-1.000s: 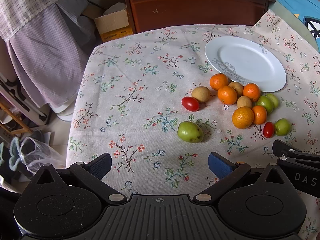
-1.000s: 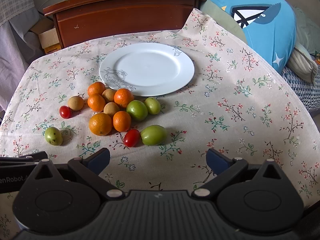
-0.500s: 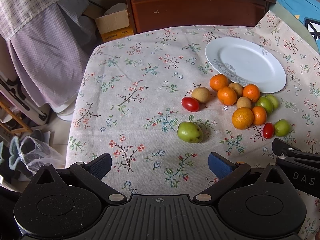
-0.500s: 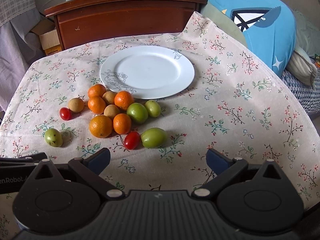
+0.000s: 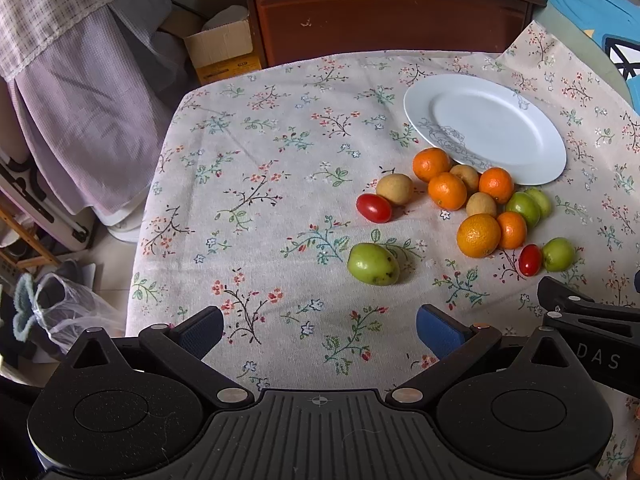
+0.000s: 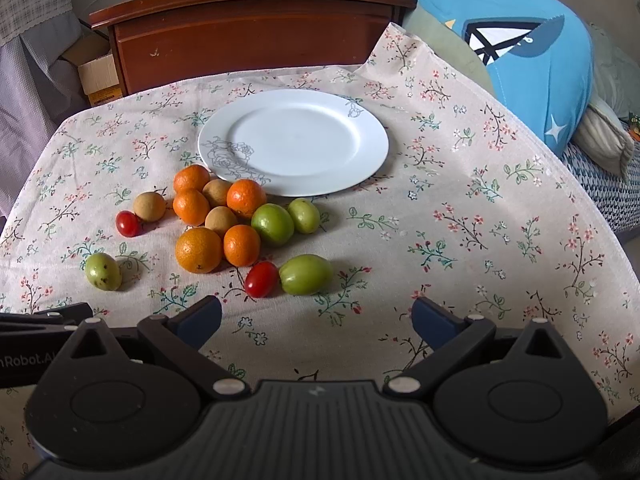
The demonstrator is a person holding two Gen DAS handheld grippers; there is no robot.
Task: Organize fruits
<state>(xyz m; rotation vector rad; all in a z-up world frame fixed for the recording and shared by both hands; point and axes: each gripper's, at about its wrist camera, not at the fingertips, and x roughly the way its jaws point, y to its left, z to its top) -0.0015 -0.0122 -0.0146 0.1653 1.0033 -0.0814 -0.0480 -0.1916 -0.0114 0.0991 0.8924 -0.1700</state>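
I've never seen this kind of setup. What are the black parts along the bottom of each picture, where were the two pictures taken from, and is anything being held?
The black parts are hand-held two-finger grippers, one in each of a person's hands. Each carries a fisheye camera looking forward along its blue-tipped fingers, so each picture is one gripper's view. The left gripper and the right gripper both stand open and hold nothing.

In front of them is a table under a floral tablecloth. On it lie an empty white plate and, loose beside it, small fruits: round orange citrus, brown round fruits, green plum-like fruits and red cherry tomatoes. One spotted green fruit lies apart, nearest the left gripper.
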